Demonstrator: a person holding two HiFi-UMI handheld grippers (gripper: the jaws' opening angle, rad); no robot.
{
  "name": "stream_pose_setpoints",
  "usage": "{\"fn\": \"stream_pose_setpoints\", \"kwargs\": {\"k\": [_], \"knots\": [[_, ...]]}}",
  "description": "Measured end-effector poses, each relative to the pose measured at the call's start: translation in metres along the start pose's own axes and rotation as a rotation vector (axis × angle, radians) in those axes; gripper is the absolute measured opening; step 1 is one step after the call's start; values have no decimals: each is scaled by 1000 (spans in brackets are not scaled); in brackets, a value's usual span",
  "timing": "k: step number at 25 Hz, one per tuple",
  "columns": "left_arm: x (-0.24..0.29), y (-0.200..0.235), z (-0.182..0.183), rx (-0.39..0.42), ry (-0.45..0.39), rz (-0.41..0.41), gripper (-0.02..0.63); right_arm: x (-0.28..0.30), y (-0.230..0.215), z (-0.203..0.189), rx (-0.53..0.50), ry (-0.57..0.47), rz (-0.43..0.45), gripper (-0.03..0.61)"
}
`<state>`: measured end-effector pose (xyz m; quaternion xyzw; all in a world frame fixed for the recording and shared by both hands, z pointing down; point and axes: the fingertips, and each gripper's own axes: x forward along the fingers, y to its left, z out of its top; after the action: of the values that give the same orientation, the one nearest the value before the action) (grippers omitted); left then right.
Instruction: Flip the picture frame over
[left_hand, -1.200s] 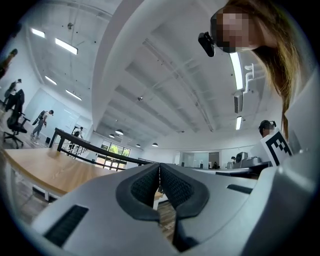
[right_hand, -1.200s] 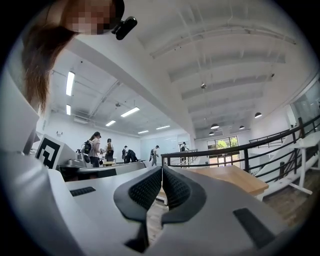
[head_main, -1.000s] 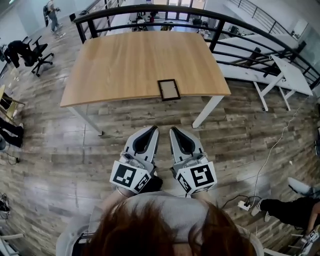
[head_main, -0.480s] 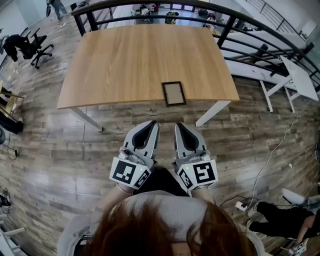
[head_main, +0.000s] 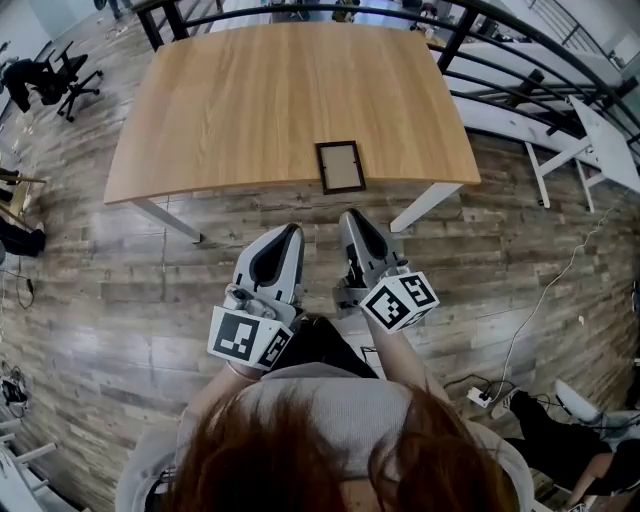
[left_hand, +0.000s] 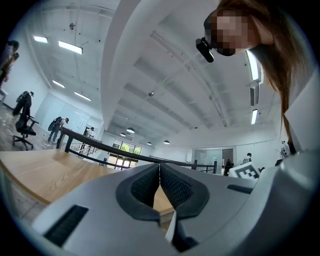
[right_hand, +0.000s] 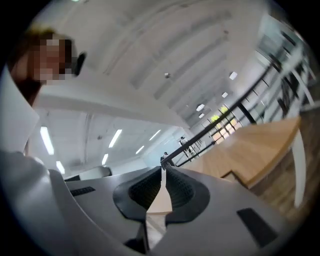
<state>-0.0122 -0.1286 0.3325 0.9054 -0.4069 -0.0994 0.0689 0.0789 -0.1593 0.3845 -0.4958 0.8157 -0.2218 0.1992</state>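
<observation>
So, stage: the flip had not begun; both tools were short of the table (head_main: 200, 120) and touched nothing.
Left gripper (head_main: 290, 234): jaws were pressed together with nothing between them. It hung over the floor (head_main: 120, 300), on the person's side of the table's near edge, and pointed roughly toward that edge.
Frame (head_main: 340, 167): it lay flat on the table, just inside the near edge and a little right of that edge's middle. It had a dark border and a pale middle; whether the face or the back was up could not be told from here.
Long axis: it ran away from the person, nearly square to the near edge, with one short end toward the edge.
Right gripper (head_main: 350, 216): jaws were closed tip to tip and empty. It too was over the floor, just beside the left gripper and slightly further forward.
Key relation: the frame lay ahead of both tools, past the near edge. It sat almost in line with the right gripper and off to the right of the left one, so the right hand looked the nearer.
Next move, as a judgement: either tool would have to open before it could take a border. The near short end, close to the edge, looked the easiest place to get a jaw under.
</observation>
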Motion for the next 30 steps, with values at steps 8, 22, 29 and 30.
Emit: {"fn": "stream_pose_setpoints", "kwargs": {"k": [8,22,29,30], "knots": [[-6,32,-11,-3,33,96,9,15,-125,-51,753,-181,-52,92],[-33,67,-20,19,113,199,8,60,-247,-137,930,-215,-276,196],[-43,79,-21,35,132,238,8,85,-253,-141,995,-204,-239,196],[-45,80,-20,36,132,242,8,87,-254,-143,1020,-209,-238,196]]}}
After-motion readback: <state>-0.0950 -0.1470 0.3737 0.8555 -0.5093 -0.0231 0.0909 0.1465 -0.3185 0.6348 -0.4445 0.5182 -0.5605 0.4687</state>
